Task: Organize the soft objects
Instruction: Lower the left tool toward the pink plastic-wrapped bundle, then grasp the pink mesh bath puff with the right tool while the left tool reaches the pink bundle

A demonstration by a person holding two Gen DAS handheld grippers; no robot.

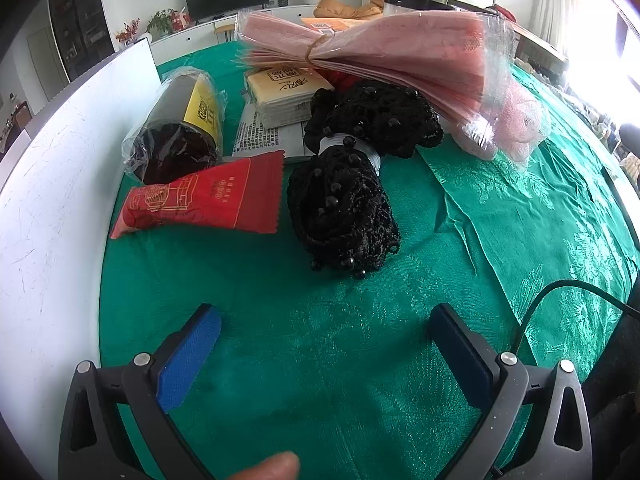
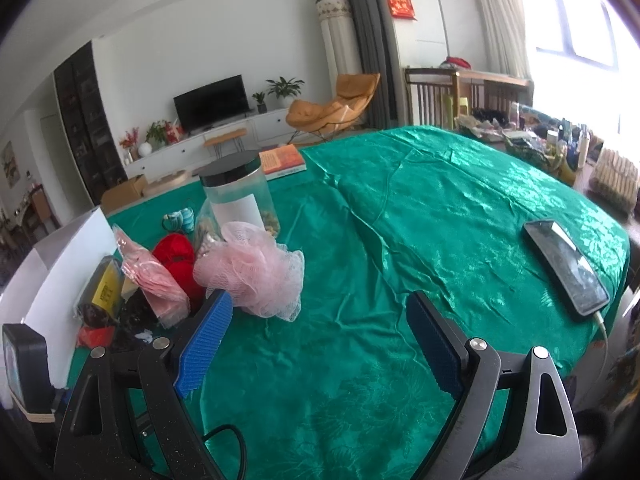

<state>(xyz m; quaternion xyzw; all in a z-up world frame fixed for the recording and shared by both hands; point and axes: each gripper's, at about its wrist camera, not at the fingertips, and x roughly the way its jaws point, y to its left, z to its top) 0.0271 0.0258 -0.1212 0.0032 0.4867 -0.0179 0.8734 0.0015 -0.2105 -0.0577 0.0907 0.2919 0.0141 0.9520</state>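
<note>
A pile of soft things lies on the green tablecloth (image 1: 360, 360). In the left wrist view I see a black beaded knit bundle (image 1: 344, 208), a red packet (image 1: 200, 200), a black roll in clear wrap (image 1: 180, 128), a tissue pack (image 1: 284, 96), banded pink bags (image 1: 360, 52) and a pink mesh puff (image 1: 520, 120). My left gripper (image 1: 324, 320) is open and empty, short of the black bundle. In the right wrist view the pink puff (image 2: 252, 272), a red yarn ball (image 2: 176, 260) and pink bags (image 2: 152, 280) lie left. My right gripper (image 2: 320, 304) is open and empty beside the puff.
A white board (image 1: 48, 200) stands along the left edge of the pile. A clear jar with a black lid (image 2: 236, 192) and an orange book (image 2: 280, 160) sit behind the pile. A phone on a cable (image 2: 568, 264) lies at the right of the table.
</note>
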